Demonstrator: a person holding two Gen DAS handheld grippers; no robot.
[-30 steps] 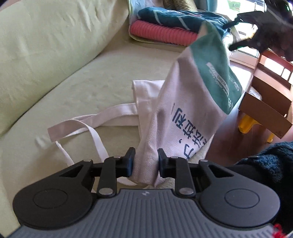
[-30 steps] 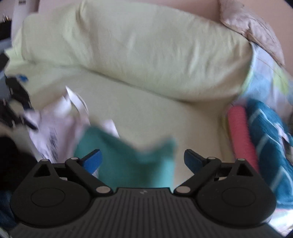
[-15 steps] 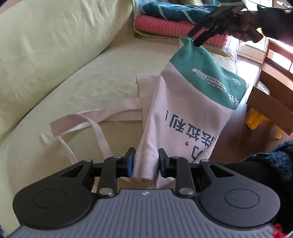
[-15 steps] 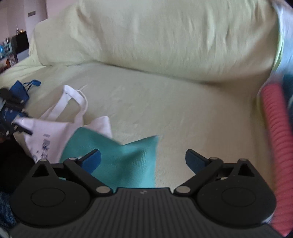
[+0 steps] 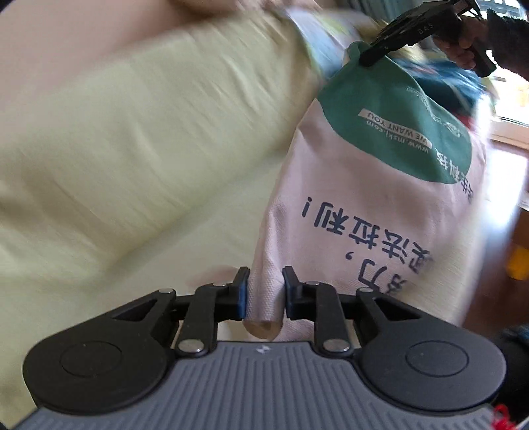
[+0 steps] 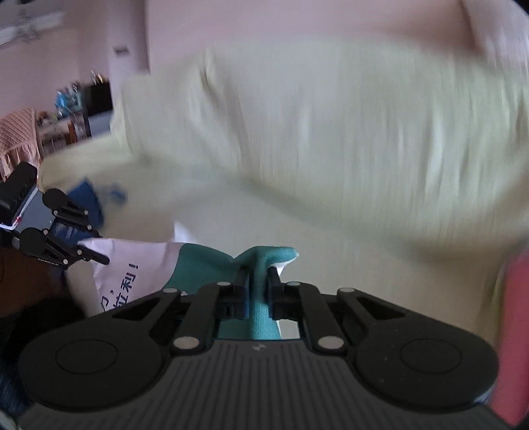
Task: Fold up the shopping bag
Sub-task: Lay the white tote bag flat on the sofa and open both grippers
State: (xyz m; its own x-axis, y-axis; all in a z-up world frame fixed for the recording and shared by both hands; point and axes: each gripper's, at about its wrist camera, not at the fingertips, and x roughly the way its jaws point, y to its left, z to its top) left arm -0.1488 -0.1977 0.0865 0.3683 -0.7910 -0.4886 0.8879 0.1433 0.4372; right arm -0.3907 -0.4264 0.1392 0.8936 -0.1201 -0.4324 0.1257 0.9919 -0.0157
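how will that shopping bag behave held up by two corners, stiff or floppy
Probably floppy: the shopping bag bunches into folds inside the left gripper and the right gripper, whose jaws are closing on it. Likely light, since corner pinches alone carry it. It sags between them, so it may swing.

The pale pink cloth shopping bag (image 5: 363,211) is showing a teal-green band, dark blue lettering; pale yellow-green sofa cushion (image 5: 132,132) beyond the gripper.

A pale green sofa (image 6: 330,149) stands against a pinkish wall (image 6: 297,20), with daylight on wooden floor (image 5: 506,185).
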